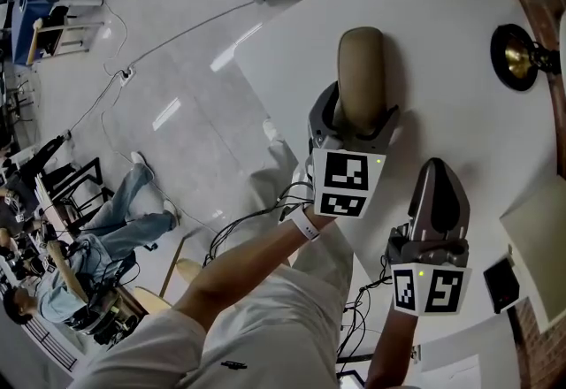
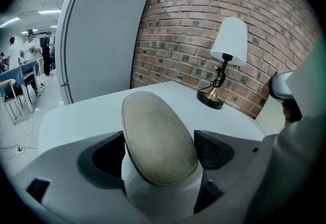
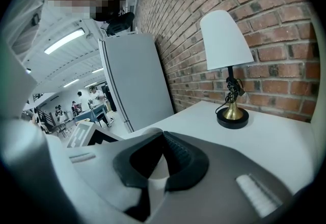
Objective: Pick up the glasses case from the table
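A beige oval glasses case [image 1: 362,78] lies on the white table [image 1: 442,16], with its long axis pointing away from me. My left gripper [image 1: 361,111] straddles the case's near half, one jaw against each long side. In the left gripper view the case [image 2: 155,134] fills the space between the dark fingertips [image 2: 211,147], and I see no gap on either side. It still rests on the table. To the right and nearer to me, my right gripper [image 1: 436,171] is shut with nothing in it. Its fingertips [image 3: 175,154] meet above the tabletop.
A lamp with a brass base [image 1: 513,56] and a white shade [image 2: 232,39] stands at the table's far right, by the brick wall [image 3: 285,39]. A pale flat sheet [image 1: 539,237] and a small black object [image 1: 501,283] lie at the right. The table edge [image 1: 265,87] drops to a floor with cables at the left.
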